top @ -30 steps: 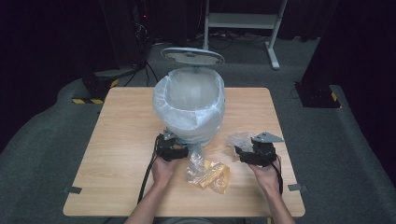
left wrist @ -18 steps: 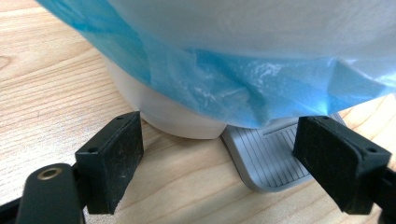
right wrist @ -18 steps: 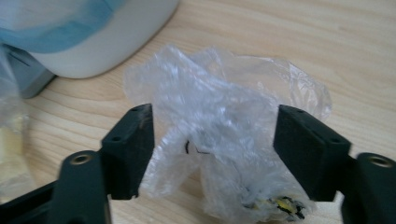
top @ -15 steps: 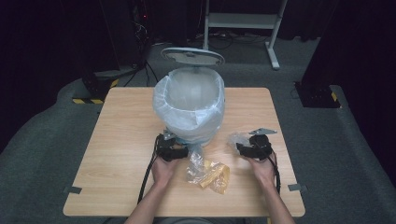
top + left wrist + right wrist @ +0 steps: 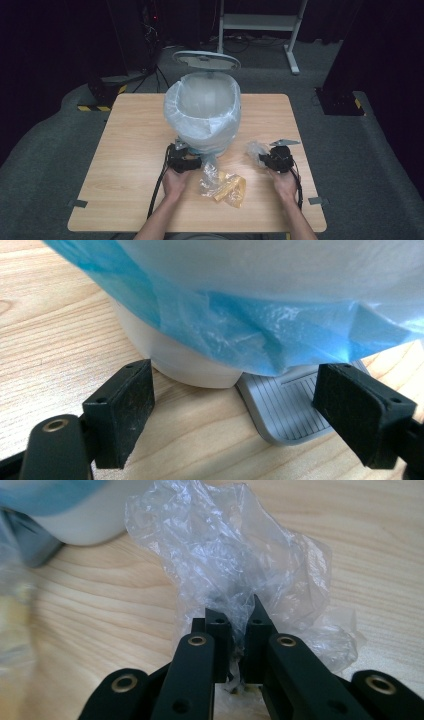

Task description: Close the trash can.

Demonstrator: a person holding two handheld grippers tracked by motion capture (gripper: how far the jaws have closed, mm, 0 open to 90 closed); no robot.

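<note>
A yellow wrapper lies on the wooden table; grey floor around.

Table lit, bg dark, closeups blurry w/ edges

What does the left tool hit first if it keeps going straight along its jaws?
Probably the white bin base, with the blue liner hanging over it. The left tool is open, and the grey pedal lies low between its jaws, so it may catch first; depth is unclear.

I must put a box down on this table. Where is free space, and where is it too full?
Bare wood lies left of the lined bin, out to the table edge, and right of the bin at the far corner. The near middle is crowded: left gripper, yellow wrapper, right gripper shut on clear plastic.
</note>
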